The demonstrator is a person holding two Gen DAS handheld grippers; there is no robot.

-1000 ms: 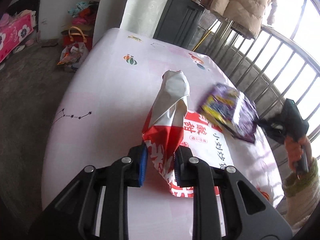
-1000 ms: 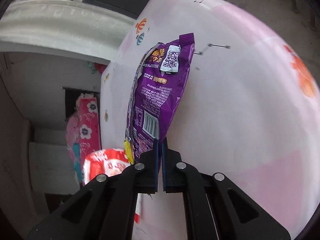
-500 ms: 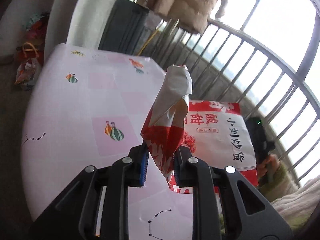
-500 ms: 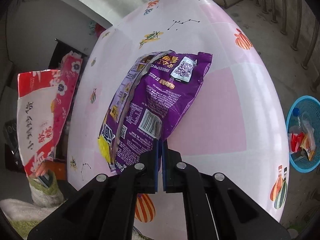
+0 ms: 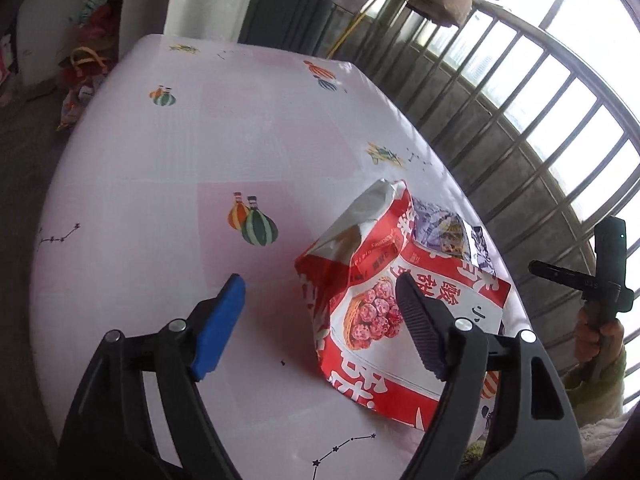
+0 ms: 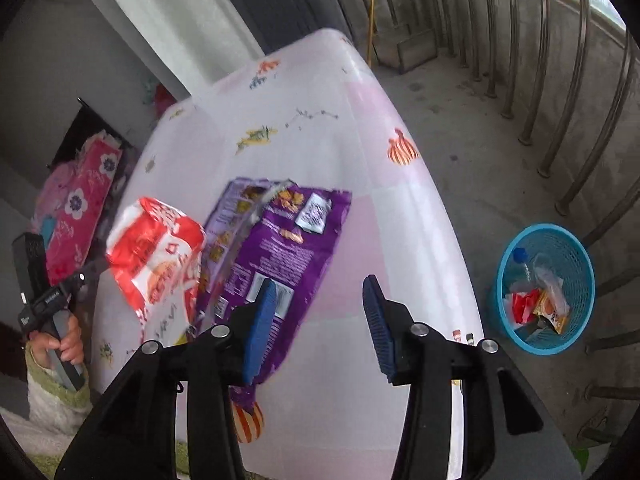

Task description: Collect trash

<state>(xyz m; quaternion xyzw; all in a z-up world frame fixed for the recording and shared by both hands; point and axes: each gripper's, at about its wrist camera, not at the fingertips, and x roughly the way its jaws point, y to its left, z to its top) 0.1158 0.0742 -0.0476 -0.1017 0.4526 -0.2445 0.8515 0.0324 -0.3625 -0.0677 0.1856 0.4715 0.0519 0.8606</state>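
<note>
A red and white snack bag (image 5: pixel 384 304) lies on the pink patterned table (image 5: pixel 200 140), crumpled at its top. A purple snack bag (image 5: pixel 448 232) lies just behind it. My left gripper (image 5: pixel 320 320) is open and empty, its right finger over the red bag. In the right wrist view the purple bag (image 6: pixel 276 256) lies beside the red bag (image 6: pixel 156 256). My right gripper (image 6: pixel 320 320) is open and empty above the table, its left finger over the purple bag's near end.
A blue mesh bin (image 6: pixel 544 284) holding trash stands on the concrete floor right of the table. A metal railing (image 5: pixel 540 92) runs along the table's far right side. Bags and clutter (image 5: pixel 80 72) lie on the floor at the far left.
Both grippers have opened and let go of their bags. The red bag and the purple bag now lie side by side on the table.
</note>
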